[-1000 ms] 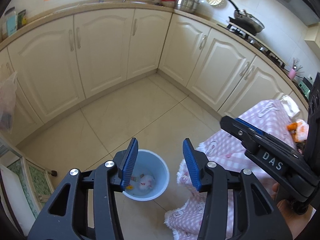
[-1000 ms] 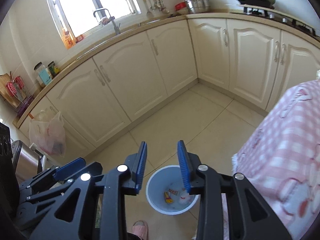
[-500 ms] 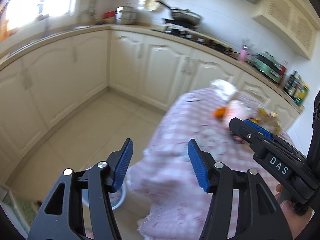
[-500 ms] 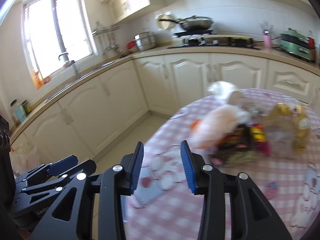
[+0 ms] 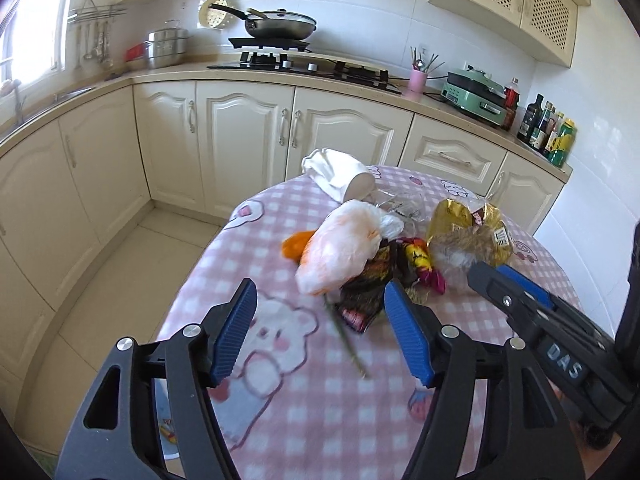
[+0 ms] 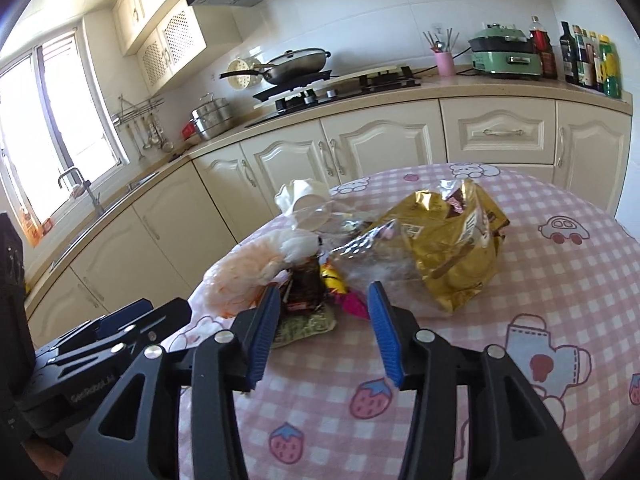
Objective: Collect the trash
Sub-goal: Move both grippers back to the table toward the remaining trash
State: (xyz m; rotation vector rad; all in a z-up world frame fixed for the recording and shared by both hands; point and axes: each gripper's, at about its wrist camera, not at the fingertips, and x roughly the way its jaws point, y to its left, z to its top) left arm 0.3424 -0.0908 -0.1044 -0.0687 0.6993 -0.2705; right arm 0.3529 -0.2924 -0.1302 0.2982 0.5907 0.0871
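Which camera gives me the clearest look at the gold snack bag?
The right wrist view: the gold snack bag sits close, sharp and nearly whole just past the open right tongs. The left wrist view shows it farther off, and a clear bag in front hides its lower part.

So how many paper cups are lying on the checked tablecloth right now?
1: a white paper cup on its side at the far edge of the table, behind the orange-white plastic bag. Another could be hidden in the trash pile.
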